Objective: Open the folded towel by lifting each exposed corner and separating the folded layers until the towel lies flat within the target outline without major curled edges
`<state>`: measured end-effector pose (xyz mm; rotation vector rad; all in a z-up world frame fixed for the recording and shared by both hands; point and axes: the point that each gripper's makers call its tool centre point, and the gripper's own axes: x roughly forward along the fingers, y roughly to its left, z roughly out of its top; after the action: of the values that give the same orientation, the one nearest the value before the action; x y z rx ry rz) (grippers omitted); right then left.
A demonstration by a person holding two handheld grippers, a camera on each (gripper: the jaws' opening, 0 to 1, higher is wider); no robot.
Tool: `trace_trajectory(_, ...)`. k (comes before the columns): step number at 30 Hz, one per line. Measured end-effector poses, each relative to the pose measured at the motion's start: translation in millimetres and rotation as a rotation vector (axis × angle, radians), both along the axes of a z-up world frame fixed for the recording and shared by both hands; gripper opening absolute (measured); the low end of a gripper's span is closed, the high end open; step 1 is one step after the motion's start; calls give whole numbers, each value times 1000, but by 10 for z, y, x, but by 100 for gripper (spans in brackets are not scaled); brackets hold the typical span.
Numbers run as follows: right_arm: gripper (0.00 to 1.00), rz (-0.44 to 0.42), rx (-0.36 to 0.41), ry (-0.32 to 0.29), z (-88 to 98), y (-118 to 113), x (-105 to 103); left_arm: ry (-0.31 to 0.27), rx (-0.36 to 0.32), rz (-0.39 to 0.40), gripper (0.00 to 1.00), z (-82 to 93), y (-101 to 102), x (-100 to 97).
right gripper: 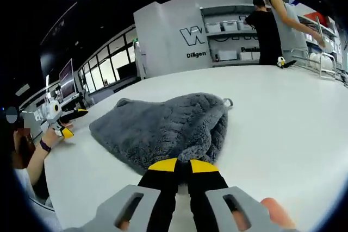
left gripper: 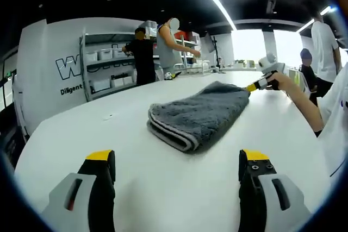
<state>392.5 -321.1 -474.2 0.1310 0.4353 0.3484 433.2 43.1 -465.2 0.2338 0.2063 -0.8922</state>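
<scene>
Towel (left gripper: 200, 116): grey, plush pile, folded in several layers; lies on the white table (left gripper: 136, 188), about mid-surface. In the left gripper view the stacked fold edges face the camera, with a paler hem band along the near lower edge. In the right gripper view the towel (right gripper: 163, 126) shows a rumpled upper layer and a small hanging loop at its far right corner.

Left hand-held gripper (left gripper: 176, 167): black jaws with yellow tips and grey housings, spread wide apart. It hovers over bare table just short of the towel's near fold, touching and holding nothing.

Right hand-held gripper (right gripper: 182, 164): same make. In the right gripper view its yellow-tipped jaws are pressed close together at the towel's near edge, pinching the towel's rim between the tips. In the left gripper view the right hand-held gripper (left gripper: 255, 86) meets the towel's far right corner, carried by a person's hand (left gripper: 283, 81).

Background: white wall (left gripper: 49, 74) with dark lettering; shelving (left gripper: 106, 63) holding pale boxes; two people (left gripper: 144, 54) standing at the shelving; further people (left gripper: 326, 47) at the right of the left gripper view; a wire rack (right gripper: 318, 61) on the far part of the table; windows (right gripper: 106, 61).
</scene>
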Motion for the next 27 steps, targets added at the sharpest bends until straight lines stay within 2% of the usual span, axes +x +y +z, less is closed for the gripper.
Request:
trace_trajectory(7, 3, 79, -27, -29, 43, 236, -244, 6, 7, 5, 93, -26, 3, 10)
trace_trajectory(9, 3, 100, -42, -38, 33, 365, -359, 7, 7, 5, 93, -26, 3, 11)
trace_trajectory(11, 3, 140, -63, -45, 39, 418, -350, 5, 8, 5, 93, -22, 3, 10)
trace_trajectory(20, 3, 273, -95, -50, 12, 981, -708, 2, 2, 8, 93, 1, 18, 21)
trace_trajectory(27, 3, 387, -116, -75, 13, 1427, -883, 2, 1, 18, 93, 8, 44, 38)
